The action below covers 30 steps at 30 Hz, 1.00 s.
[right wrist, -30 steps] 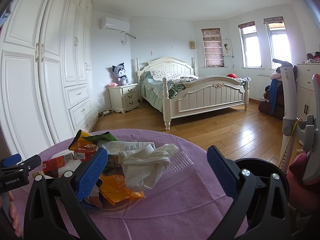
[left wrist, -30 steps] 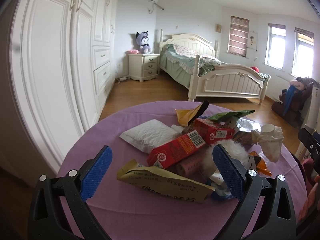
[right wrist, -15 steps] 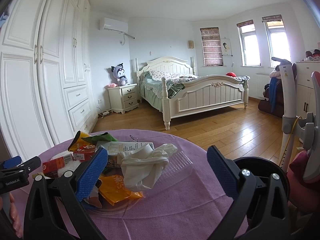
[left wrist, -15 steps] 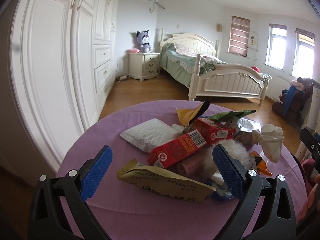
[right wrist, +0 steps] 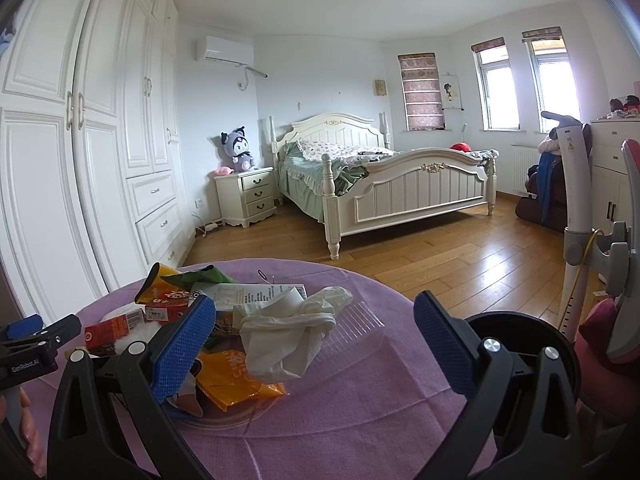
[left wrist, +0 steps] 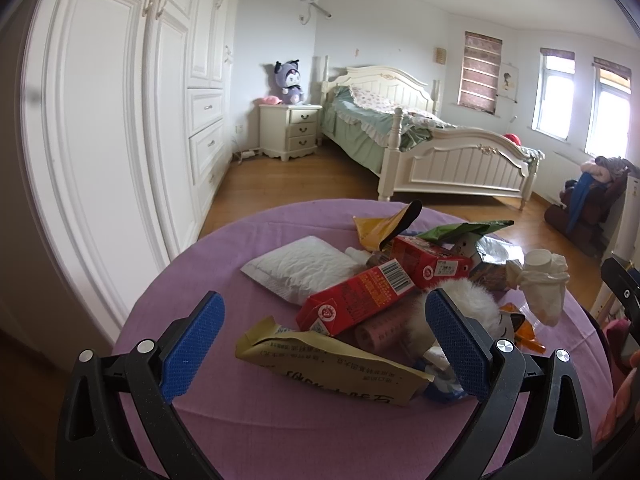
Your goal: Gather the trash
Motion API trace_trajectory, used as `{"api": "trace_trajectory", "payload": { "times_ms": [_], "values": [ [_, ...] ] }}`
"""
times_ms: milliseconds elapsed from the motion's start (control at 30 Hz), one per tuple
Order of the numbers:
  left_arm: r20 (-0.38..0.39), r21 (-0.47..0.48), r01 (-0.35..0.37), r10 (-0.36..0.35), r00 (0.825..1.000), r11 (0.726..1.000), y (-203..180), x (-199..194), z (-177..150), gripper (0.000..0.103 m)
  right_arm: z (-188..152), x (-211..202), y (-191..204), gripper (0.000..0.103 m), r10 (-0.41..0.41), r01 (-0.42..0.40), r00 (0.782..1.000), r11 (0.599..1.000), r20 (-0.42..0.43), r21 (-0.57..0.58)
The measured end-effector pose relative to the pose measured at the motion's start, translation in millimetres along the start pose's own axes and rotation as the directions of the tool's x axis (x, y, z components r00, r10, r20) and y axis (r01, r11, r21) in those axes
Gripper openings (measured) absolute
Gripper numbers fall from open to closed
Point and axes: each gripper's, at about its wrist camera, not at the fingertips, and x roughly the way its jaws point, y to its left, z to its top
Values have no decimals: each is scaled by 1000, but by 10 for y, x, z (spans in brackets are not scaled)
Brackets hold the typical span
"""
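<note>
Two claws (left (left wrist: 324, 344), right (right wrist: 316, 344)) spread, trash pile (left wrist: 380, 292); purple table (left wrist: 248, 412)

Bare purple table (left wrist: 280, 416) is seen in front of the left tongs (left wrist: 324, 344), up to the tan wrapper (left wrist: 332, 360) at the near edge of the trash pile (left wrist: 400, 280). On the right tongs' (right wrist: 314, 344) side, the way is blocked by a crumpled white bag (right wrist: 288, 328) and an orange wrapper (right wrist: 236, 376), while open cloth is left to their right, bounded by a black bin (right wrist: 520, 332) beside the table.
</note>
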Motion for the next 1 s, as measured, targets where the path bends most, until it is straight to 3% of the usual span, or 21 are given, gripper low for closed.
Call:
{"api": "trace_trajectory", "payload": {
  "times_ms": [100,167,233,300,333,500,633,667,767,833,867,900,1000],
  "values": [
    [-2,6,17,-17,1000,1000,14,-30,-27,99,16,26,14,98,25,-25,999,1000,-24,-8],
    [-21,42,39,-39,999,998,76,-43,-14,99,44,107,62,98,68,-74,993,995,-93,-60],
    [-43,59,86,-84,996,995,226,-43,16,99,121,260,101,97,121,-141,973,986,-196,-90],
    [-94,57,150,-145,985,987,387,6,69,99,265,438,111,93,213,-231,937,972,-278,-34],
    [-119,60,180,-172,978,982,459,53,94,99,354,502,132,91,267,-276,923,961,-279,8],
    [-214,180,274,-234,948,945,421,300,194,99,741,981,498,81,441,-432,784,893,-436,125],
    [-259,274,336,-268,928,901,190,489,207,97,873,1405,985,69,488,-474,661,860,-571,187],
    [-276,275,357,-282,919,893,155,546,224,95,879,1547,1101,69,476,-466,631,864,-613,191],
    [-310,300,381,-289,906,874,-6,701,199,85,812,1825,1436,69,397,-447,576,885,-715,131],
    [-329,318,384,-279,902,866,-74,782,177,76,708,1967,1551,68,375,-435,514,889,-771,142],
    [-338,320,386,-276,900,865,-96,823,161,73,662,2038,1572,63,365,-426,485,892,-795,150],
    [-348,313,393,-280,894,865,-84,845,174,71,618,2081,1589,60,342,-416,473,899,-812,136],
    [-381,273,428,-312,871,862,-41,928,161,58,552,2116,1599,45,302,-395,467,912,-831,109]
  ]
}}
